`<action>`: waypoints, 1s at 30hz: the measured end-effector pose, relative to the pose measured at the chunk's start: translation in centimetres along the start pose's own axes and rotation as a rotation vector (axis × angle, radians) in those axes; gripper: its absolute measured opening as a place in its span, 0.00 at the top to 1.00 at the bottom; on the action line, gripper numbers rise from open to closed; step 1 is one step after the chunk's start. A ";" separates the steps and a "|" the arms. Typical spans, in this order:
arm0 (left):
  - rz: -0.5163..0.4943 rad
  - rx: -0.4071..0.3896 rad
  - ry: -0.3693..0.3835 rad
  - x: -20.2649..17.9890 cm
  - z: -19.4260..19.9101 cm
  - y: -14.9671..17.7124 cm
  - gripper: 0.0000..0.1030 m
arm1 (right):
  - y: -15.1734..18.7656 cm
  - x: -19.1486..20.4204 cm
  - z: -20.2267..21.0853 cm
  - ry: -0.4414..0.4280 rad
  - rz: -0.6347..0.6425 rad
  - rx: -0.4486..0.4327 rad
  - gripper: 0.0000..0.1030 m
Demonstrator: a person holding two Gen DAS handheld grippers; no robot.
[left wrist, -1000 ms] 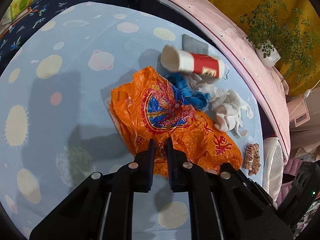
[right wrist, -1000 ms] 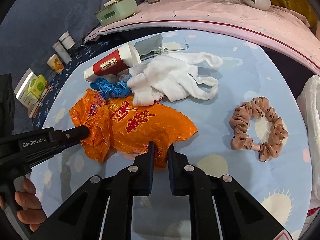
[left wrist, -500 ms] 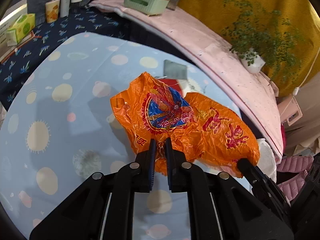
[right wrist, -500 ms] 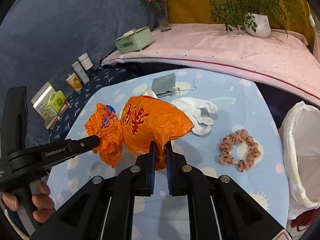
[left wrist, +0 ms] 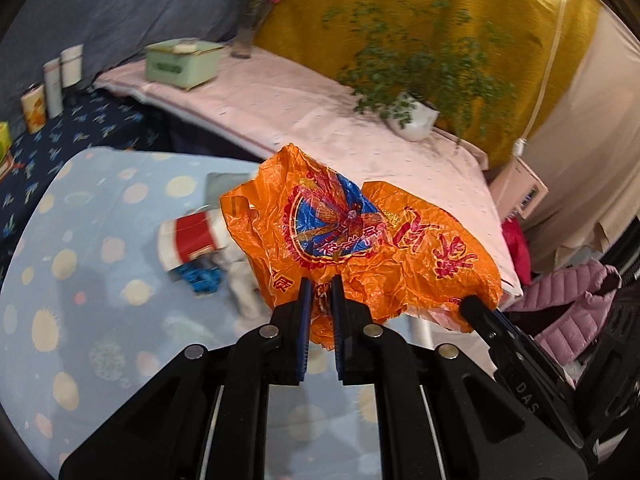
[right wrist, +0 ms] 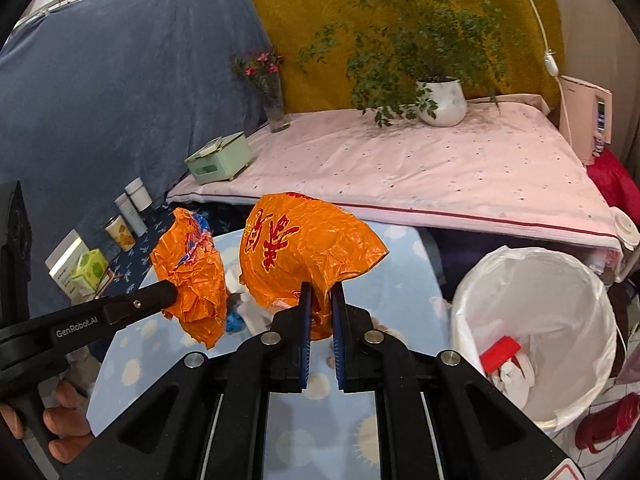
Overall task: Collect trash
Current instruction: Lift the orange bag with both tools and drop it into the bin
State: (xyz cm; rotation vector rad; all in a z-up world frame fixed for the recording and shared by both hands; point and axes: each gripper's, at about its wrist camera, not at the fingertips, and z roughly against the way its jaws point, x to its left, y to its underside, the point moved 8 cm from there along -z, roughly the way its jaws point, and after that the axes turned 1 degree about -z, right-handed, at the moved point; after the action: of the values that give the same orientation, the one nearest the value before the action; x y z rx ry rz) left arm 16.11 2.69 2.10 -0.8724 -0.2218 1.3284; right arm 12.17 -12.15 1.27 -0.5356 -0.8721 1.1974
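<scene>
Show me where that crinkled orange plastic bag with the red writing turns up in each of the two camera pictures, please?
Left wrist view: the crinkled orange plastic bag fills the centre, pinched below by the left gripper and at its right end by the right gripper.
Right wrist view: the bag hangs centre-left, pinched by the right gripper and, further left, the left gripper.
Shared landmark: the white potted plant on the pink cloth.

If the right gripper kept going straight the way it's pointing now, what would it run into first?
The right gripper is already shut on the orange plastic bag, so that comes first. Beyond it probably the blue patterned tablecloth, though depth is unclear.
</scene>
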 end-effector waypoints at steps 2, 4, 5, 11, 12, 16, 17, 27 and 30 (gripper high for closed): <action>-0.038 -0.004 0.025 -2.2 -0.2 -0.2 0.91 | -0.5 -1.8 0.8 0.023 -0.023 -0.019 0.91; -0.076 -0.007 0.047 -4.4 -0.4 -0.2 0.91 | -1.1 -3.9 1.7 0.049 -0.056 -0.038 0.91; -0.098 -0.005 0.062 -5.7 -0.6 -0.1 0.91 | -1.3 -4.9 2.1 0.061 -0.071 -0.045 0.91; -0.200 0.011 0.131 -11.9 -2.0 0.7 0.91 | -1.5 -10.9 4.2 0.132 -0.156 -0.080 0.91; -0.215 0.015 0.138 -12.8 -2.2 1.0 0.91 | -1.5 -11.7 4.5 0.141 -0.167 -0.083 0.91; -0.261 0.040 0.175 -16.2 -3.5 2.0 0.91 | -1.2 -14.8 5.6 0.180 -0.205 -0.096 0.91; -0.269 0.045 0.182 -16.9 -3.7 2.2 0.91 | -1.0 -15.4 5.9 0.190 -0.211 -0.097 0.91; -0.332 0.119 0.244 -21.7 -7.4 4.6 0.91 | 0.4 -20.9 6.6 0.260 -0.282 -0.093 0.91; -0.342 0.134 0.254 -22.4 -8.3 5.2 0.91 | 0.9 -21.8 6.4 0.272 -0.294 -0.084 0.91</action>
State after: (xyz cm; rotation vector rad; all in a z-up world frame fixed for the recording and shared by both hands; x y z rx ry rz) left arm 11.15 -21.23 0.40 -0.8377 -0.0770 0.8956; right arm 4.04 -33.16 -2.11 -0.6001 -0.7399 0.8013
